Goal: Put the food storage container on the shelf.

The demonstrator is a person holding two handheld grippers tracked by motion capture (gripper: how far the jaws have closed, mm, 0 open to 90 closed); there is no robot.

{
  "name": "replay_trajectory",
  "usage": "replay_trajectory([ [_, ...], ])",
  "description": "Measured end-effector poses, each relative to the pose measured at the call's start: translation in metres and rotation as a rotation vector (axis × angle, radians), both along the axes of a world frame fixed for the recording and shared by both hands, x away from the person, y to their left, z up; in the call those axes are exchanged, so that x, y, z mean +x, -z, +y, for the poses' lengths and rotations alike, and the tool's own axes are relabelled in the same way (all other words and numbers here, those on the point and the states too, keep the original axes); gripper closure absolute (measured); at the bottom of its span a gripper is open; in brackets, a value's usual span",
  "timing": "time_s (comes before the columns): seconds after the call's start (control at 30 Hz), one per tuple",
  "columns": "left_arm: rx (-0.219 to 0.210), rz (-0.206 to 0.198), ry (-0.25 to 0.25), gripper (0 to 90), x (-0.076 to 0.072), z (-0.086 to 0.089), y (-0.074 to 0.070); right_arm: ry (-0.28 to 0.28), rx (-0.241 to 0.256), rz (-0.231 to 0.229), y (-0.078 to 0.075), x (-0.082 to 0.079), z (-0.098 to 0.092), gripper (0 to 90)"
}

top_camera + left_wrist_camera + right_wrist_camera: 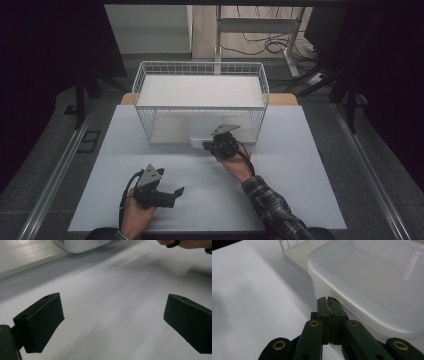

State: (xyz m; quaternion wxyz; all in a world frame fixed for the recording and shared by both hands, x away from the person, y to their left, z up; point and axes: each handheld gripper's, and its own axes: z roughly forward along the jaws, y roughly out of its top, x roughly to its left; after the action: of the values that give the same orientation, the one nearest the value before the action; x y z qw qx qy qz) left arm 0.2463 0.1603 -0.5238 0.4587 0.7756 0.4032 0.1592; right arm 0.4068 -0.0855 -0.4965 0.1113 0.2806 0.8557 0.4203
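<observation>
Translucent white plastic lidded container (372, 287) is sitting on the white worktop (280, 165), tucked against the near side of the white wire basket (200, 75); from the high view it is showing as a pale shape (200, 140) at the basket's foot. Right tongs (212, 145) are resting at the container's near wall, just below the lid's rim; in the right gripper view (328, 302) the jaws are pressed together with nothing between them. Left tongs (172, 192) are lying well apart, near left of the worktop, jaws spread wide over bare surface (113, 315). Checked sleeve (272, 205) is reaching in along the right forearm.
</observation>
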Motion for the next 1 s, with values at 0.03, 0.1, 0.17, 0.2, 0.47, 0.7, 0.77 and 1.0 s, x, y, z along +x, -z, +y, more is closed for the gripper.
replay_trajectory([
  [0.03, -0.001, 0.001, 0.000, 2.2, 0.000, 0.000, 0.000, 0.001, -0.002, -0.001, 0.000, 0.001, 0.000, 87.9],
  [0.1, -0.003, 0.002, 0.001, 2.3, 0.000, 0.000, 0.000, 0.005, -0.007, -0.003, 0.000, 0.004, 0.001, 87.8],
  [0.17, -0.001, 0.004, 0.001, 2.3, 0.001, 0.000, 0.001, 0.008, -0.013, -0.005, 0.000, 0.006, 0.001, 87.9],
  [0.2, -0.002, 0.007, 0.003, 2.3, 0.001, 0.000, 0.001, 0.012, -0.016, -0.009, 0.000, 0.010, 0.001, 87.8],
  [0.47, -0.020, 0.008, 0.005, 2.3, 0.002, 0.001, 0.001, 0.025, -0.027, -0.021, 0.000, 0.019, 0.001, 87.8],
  [0.7, -0.027, 0.011, 0.010, 2.4, 0.002, 0.001, 0.002, 0.033, -0.032, -0.028, 0.000, 0.027, 0.004, 87.8],
  [0.77, -0.027, 0.011, 0.012, 2.4, 0.002, 0.001, 0.002, 0.038, -0.034, -0.029, 0.000, 0.029, 0.005, 87.8],
  [1.0, -0.026, 0.014, 0.016, 2.5, 0.002, 0.001, 0.002, 0.046, -0.037, -0.036, 0.000, 0.037, 0.007, 87.8],
])
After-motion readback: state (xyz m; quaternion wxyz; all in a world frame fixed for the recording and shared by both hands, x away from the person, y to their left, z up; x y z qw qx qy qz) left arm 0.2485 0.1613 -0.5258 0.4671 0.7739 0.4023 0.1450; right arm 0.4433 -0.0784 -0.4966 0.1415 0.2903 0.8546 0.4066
